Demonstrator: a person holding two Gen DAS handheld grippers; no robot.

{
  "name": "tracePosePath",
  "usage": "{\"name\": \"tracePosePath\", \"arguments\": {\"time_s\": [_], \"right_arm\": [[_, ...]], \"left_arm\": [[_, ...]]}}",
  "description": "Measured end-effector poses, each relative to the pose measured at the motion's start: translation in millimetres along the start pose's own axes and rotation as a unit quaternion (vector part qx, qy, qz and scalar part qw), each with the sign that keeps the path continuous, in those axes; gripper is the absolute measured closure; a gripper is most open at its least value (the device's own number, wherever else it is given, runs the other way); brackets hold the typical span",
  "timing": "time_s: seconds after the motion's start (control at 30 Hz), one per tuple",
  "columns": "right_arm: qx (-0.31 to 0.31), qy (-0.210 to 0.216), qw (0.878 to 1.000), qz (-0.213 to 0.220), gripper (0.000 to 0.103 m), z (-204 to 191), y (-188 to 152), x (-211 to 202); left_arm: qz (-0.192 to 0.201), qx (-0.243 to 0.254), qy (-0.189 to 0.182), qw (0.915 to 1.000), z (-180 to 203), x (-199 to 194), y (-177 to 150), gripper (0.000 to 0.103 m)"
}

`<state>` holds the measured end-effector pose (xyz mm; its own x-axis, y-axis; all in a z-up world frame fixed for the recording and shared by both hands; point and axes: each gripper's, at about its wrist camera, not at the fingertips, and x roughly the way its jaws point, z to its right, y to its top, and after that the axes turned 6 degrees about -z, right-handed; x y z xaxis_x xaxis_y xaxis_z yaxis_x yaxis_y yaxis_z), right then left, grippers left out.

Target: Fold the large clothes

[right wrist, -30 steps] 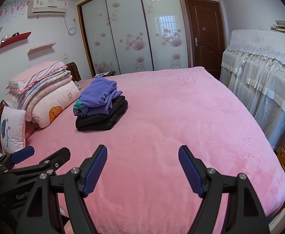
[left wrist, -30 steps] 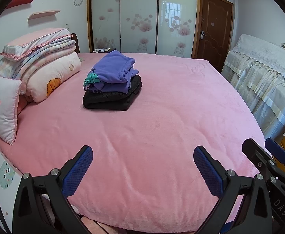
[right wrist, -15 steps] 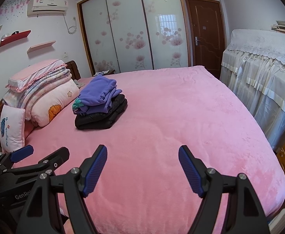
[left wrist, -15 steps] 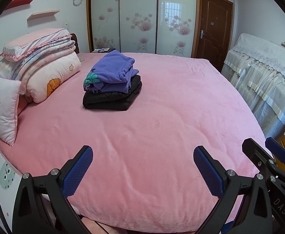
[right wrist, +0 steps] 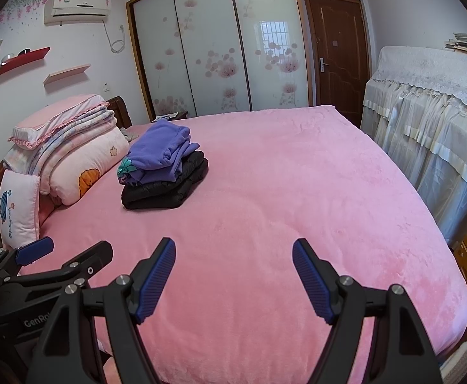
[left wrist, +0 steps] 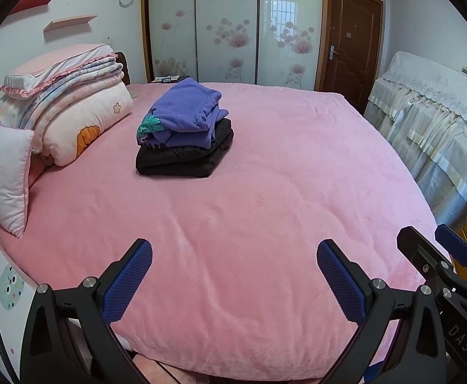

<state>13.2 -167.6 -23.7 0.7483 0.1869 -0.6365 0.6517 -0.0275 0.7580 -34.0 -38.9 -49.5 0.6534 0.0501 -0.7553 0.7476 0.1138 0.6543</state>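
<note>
Both the left gripper (left wrist: 234,267) and right gripper (right wrist: 233,267) hover at the lower frame with fingers spread wide, holding nothing. The folded purple garment (left wrist: 185,112) tops the black garment (left wrist: 185,158) upper left of centre on the bed (left wrist: 281,224). Judging by this, reach slowly and grip one layer's edge only.

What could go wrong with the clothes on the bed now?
1. The purple top sits loosely on the black jacket, bulging past its left edge, so a careless tug might tip it off the pile.
2. Both the left gripper and right gripper are open and empty over the pink blanket; closing too low could pinch the blanket instead of clothes.
</note>
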Motion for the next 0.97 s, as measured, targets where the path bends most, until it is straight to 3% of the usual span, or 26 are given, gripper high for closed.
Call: {"name": "tracePosePath", "arguments": {"time_s": [0.97], "right_arm": [[0.002,-0.007,1.0,-0.014,0.027,13.7,-9.0,10.9]], "left_arm": [[-0.013,-0.007,-0.007,0.9999,-6.4,11.5,-0.1,0.001]]}}
